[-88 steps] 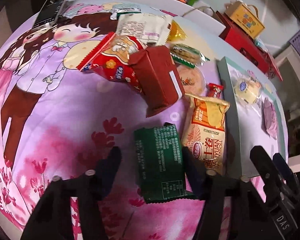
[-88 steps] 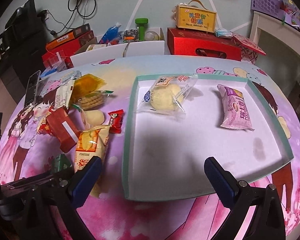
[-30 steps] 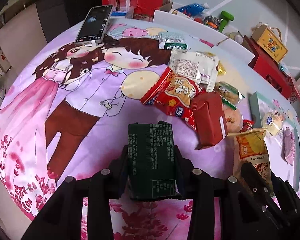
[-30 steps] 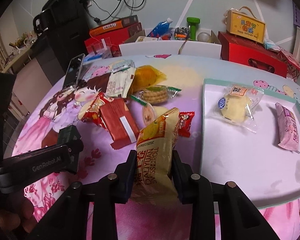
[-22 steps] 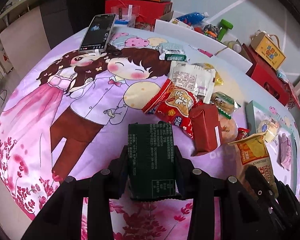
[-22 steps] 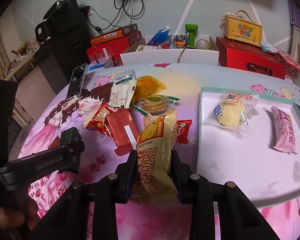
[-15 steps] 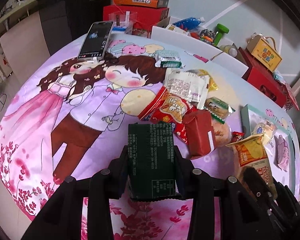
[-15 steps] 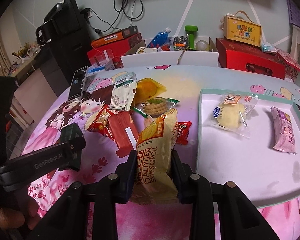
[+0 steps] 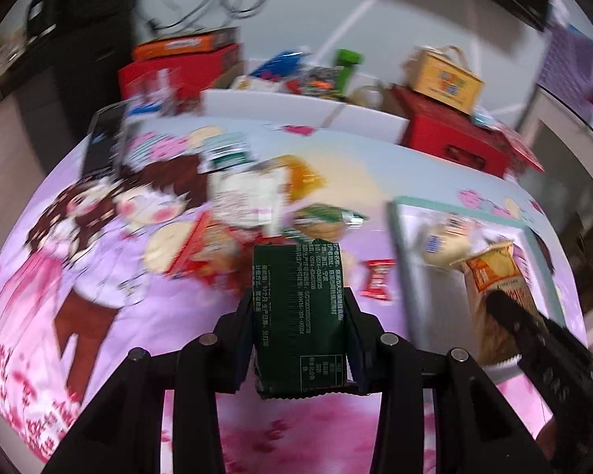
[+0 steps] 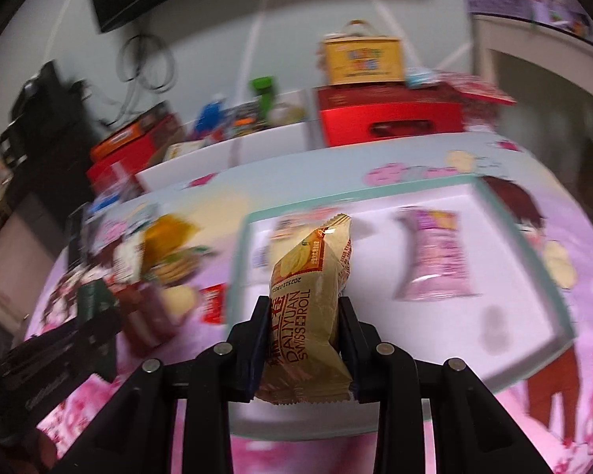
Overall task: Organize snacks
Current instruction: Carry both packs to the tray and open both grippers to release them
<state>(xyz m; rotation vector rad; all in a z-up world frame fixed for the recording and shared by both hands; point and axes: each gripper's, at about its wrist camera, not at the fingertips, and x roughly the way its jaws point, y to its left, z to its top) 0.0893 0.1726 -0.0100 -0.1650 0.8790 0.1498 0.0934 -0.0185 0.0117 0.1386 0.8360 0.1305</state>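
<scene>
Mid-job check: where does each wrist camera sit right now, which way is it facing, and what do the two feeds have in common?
Left wrist: sits behind the left gripper, facing across the table at the loose snack pile; its fingers clamp the green packet; the right gripper shows at right.
Right wrist: sits behind the right gripper, facing the white tray; its fingers clamp the Swiss roll packet; the left gripper shows at lower left.
Shared: tray, both held packets, small red packet, red box.

Glossy plastic wrapper on Swiss roll pack [image 10: 310, 308]; tablecloth [image 9: 99, 276] probably smooth vinyl.
</scene>
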